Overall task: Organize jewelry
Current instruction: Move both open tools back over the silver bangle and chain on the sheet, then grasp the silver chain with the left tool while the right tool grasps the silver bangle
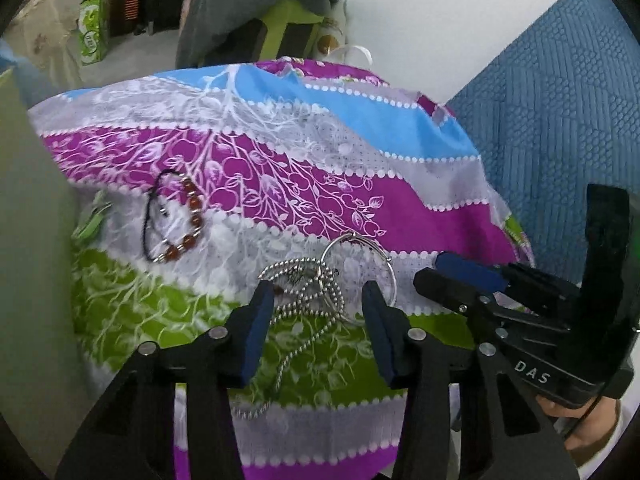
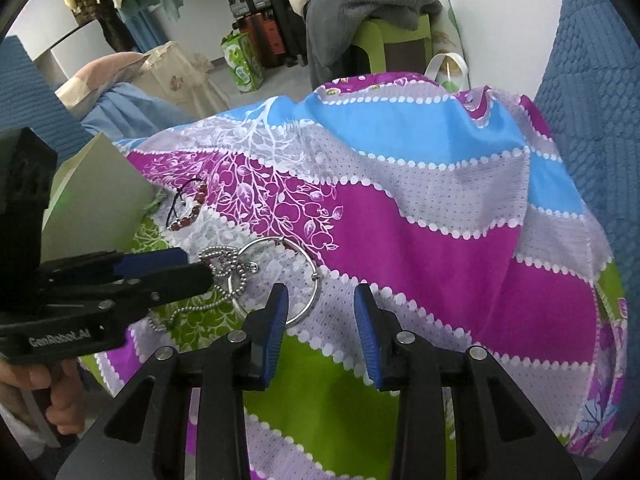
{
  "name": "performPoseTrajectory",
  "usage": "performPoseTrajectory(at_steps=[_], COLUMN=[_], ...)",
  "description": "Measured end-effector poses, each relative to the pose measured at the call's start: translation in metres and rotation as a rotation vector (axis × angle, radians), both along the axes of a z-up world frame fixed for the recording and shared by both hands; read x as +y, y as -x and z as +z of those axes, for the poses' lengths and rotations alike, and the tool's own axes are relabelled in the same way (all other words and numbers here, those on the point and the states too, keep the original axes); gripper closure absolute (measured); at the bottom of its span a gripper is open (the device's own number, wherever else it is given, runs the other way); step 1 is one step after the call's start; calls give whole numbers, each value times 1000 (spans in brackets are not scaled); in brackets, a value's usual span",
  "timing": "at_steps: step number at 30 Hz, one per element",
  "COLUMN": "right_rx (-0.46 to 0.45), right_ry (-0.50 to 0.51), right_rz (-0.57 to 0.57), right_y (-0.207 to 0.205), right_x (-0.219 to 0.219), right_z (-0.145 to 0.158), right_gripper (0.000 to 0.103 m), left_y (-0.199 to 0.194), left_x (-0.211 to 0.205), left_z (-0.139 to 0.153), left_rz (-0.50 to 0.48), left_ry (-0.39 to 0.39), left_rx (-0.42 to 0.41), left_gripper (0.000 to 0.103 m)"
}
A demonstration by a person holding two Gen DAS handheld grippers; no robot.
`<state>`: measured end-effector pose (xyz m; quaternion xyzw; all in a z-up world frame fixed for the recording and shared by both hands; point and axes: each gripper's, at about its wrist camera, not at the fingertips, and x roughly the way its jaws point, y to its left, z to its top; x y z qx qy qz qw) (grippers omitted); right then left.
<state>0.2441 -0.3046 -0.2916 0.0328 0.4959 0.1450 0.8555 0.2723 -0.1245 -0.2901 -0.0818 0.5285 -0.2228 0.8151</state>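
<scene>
A silver ball-chain necklace point(image 1: 308, 292) lies tangled with a silver bangle point(image 1: 390, 276) on the patterned cloth point(image 1: 420, 208). My left gripper point(image 1: 318, 300) is open, its jaws either side of the chain just above it. A red bead bracelet on a black cord point(image 1: 188, 220) lies further left. In the right wrist view my right gripper point(image 2: 320, 304) is open, with the bangle point(image 2: 314, 280) at its left finger. The necklace point(image 2: 224, 264) and the bead bracelet point(image 2: 188, 212) lie to the left. The left gripper point(image 2: 192, 268) shows there over the chain, and the right gripper point(image 1: 444, 272) in the left view.
A pale green box point(image 2: 100, 196) stands at the cloth's left edge, also in the left wrist view point(image 1: 32, 240). A blue quilted surface point(image 1: 560, 120) lies right. Behind are a green stool with grey clothes point(image 2: 380, 12), luggage and a green carton point(image 2: 240, 60).
</scene>
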Motion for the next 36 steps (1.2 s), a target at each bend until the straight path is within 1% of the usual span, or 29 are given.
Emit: performPoseTrajectory(at_steps=[1, 2, 3, 4, 5, 7, 8, 9, 12, 14, 17, 20, 25, 27, 29, 31, 32, 36], right_rx=[3, 6, 9, 10, 11, 21, 25, 25, 16, 2, -12, -15, -22, -35, -41, -37, -34, -37], right_ry=[2, 5, 9, 13, 23, 37, 44, 49, 67, 79, 93, 90, 141, 182, 193, 188, 199, 197], right_rz=[2, 7, 14, 19, 28, 46, 55, 65, 88, 103, 123, 146, 182, 193, 202, 204, 202, 172], right_y=[-2, -3, -5, -7, -8, -12, -14, -16, -20, -21, -22, -19, -9, -4, -1, 0, 1, 5], right_x=[1, 1, 2, 3, 4, 8, 9, 11, 17, 20, 25, 29, 37, 41, 46, 50, 52, 52], right_z=[-1, -3, -5, -6, -8, -13, -15, -17, -20, -20, -20, -20, -21, -21, -21, -21, -21, -14], right_gripper=[71, 71, 71, 71, 71, 71, 71, 71, 71, 71, 71, 71, 71, 76, 90, 97, 99, 101], left_y=[-2, -3, -4, -4, -4, -4, -5, -6, -7, -6, -3, 0, 3, 6, 10, 13, 15, 24], left_x=[-3, -6, -9, -12, -15, -16, -17, -16, -16, -14, -6, 3, 19, 24, 28, 31, 34, 47], left_z=[-2, -4, -7, -9, -9, -10, -10, -12, -14, -11, -4, 6, 25, 34, 42, 49, 53, 67], left_rz=[-8, -19, -33, -50, -61, -77, -82, -88, -90, -80, -63, -42, 14, 33, 44, 49, 56, 85], left_ry=[-8, -16, -28, -50, -63, -70, -74, -60, -27, -30, 6, 24, 99, 117, 130, 132, 130, 132], left_rx=[1, 1, 0, 1, -18, -23, -19, -10, 1, -9, -11, -22, -33, -49, -56, -66, -74, -94], left_gripper=[60, 62, 70, 74, 75, 76, 88, 91, 96, 96, 96, 97, 97, 97, 97, 97, 97, 97])
